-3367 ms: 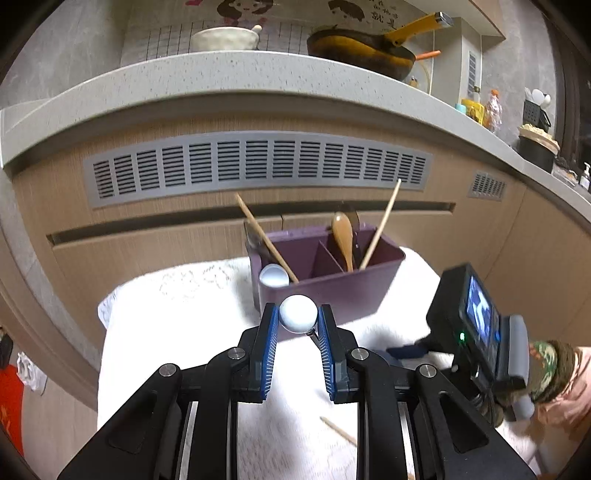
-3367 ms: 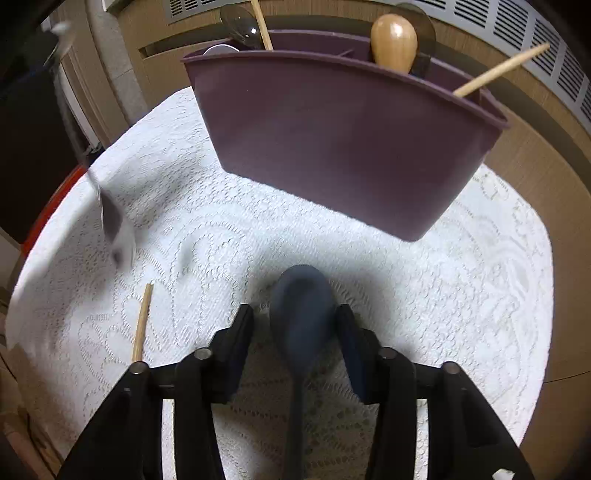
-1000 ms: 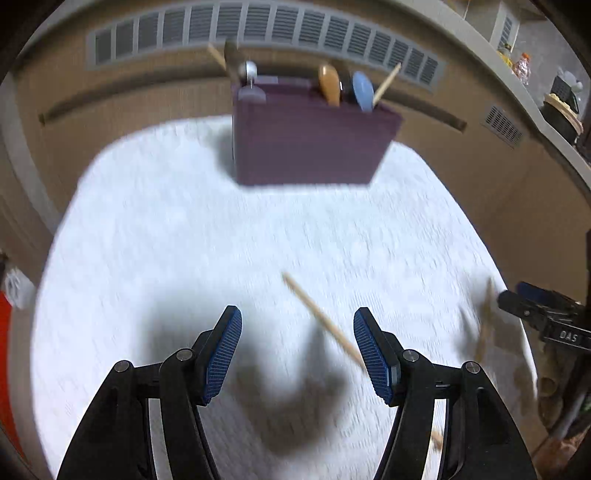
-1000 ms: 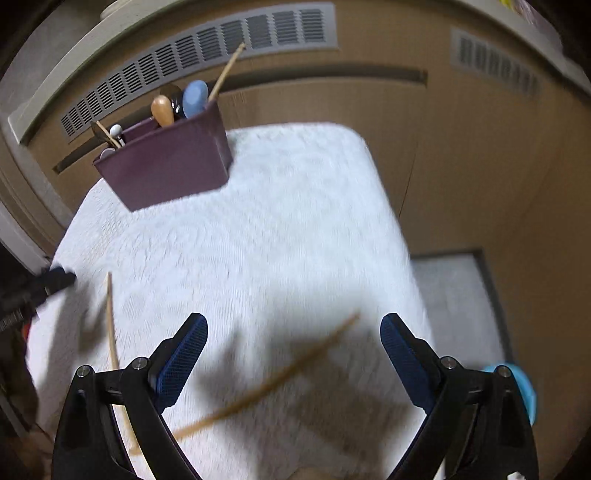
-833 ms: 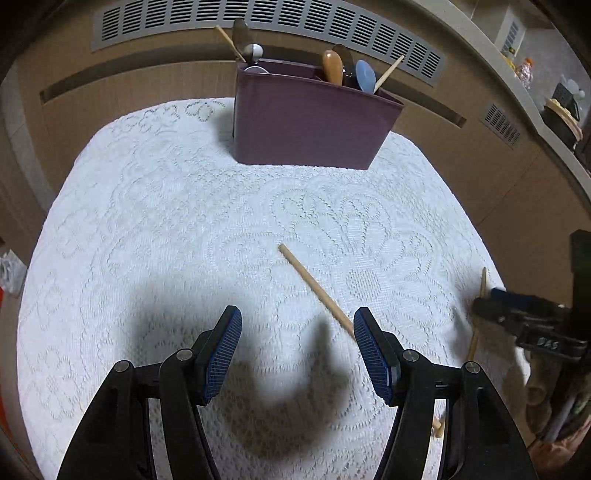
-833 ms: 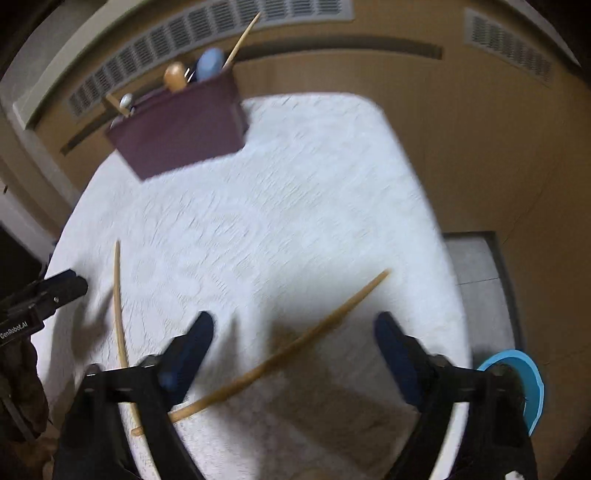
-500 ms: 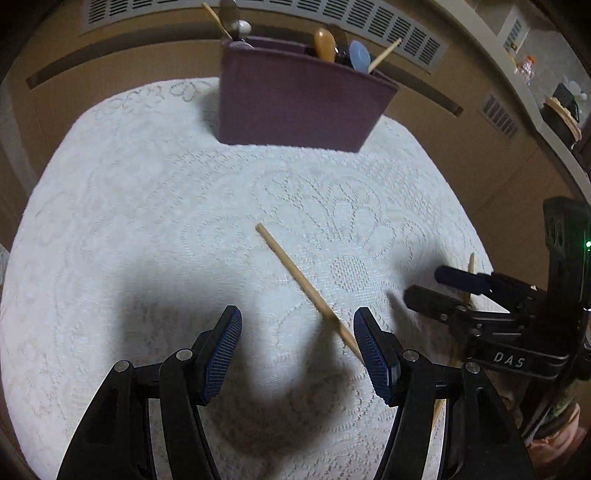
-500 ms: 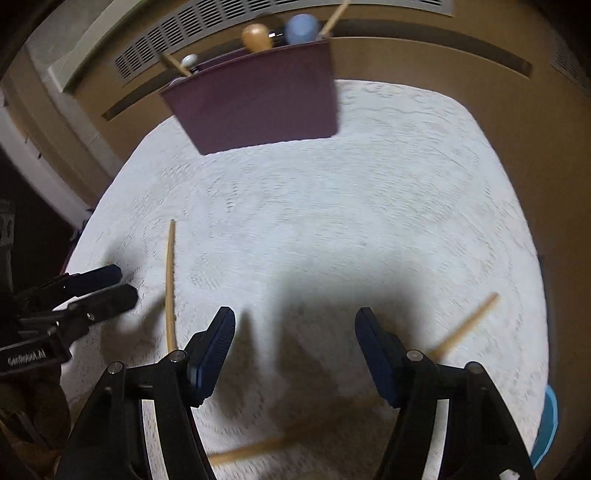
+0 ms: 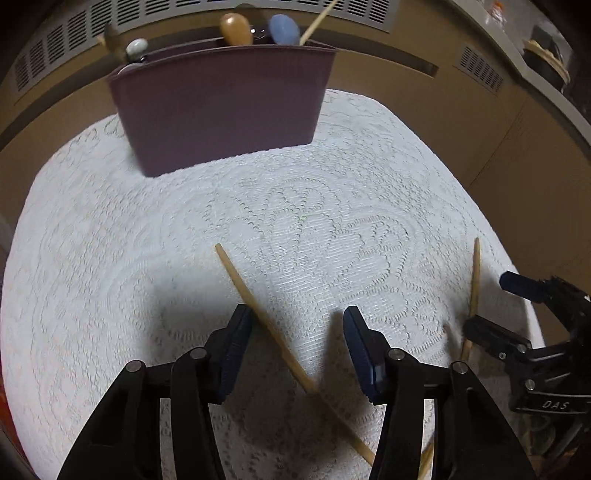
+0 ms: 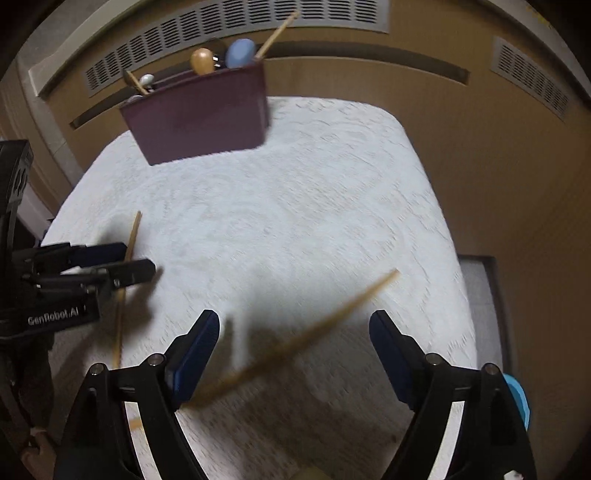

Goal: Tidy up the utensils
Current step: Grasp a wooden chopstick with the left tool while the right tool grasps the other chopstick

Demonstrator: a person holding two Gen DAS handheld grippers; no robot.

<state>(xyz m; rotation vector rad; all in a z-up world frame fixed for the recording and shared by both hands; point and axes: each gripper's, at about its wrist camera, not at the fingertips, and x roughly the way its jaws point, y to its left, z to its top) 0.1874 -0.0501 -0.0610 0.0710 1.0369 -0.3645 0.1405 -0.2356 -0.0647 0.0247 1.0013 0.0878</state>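
A purple utensil holder (image 9: pixel 221 107) (image 10: pixel 199 118) stands at the far side of the white lace cloth (image 9: pixel 110 240); a wooden spoon (image 9: pixel 236 27), a blue spoon (image 9: pixel 284 29) and chopsticks stick out of it. One loose chopstick (image 9: pixel 266 325) lies slanted between the fingers of my left gripper (image 9: pixel 297 332), close to the left pad. The jaws are closing and do not press it. A second chopstick (image 10: pixel 332 317), blurred, lies across between the fingers of my right gripper (image 10: pixel 295 332), whose jaws are opening. Each gripper shows in the other's view: the right gripper (image 9: pixel 495 306) and the left gripper (image 10: pixel 129 261).
A wooden cabinet front with grey vents (image 9: pixel 258 7) rises behind the holder. The cloth-covered table ends at its right edge (image 10: pixel 454 258), with floor below and a blue round object (image 10: pixel 517 398) there. A counter with dark pots (image 9: pixel 546 59) runs at the upper right.
My left gripper has slid over so its chopstick lies between the fingers, and the jaws have narrowed. My right gripper swung over its chopstick; its jaws narrowed, then widened again.
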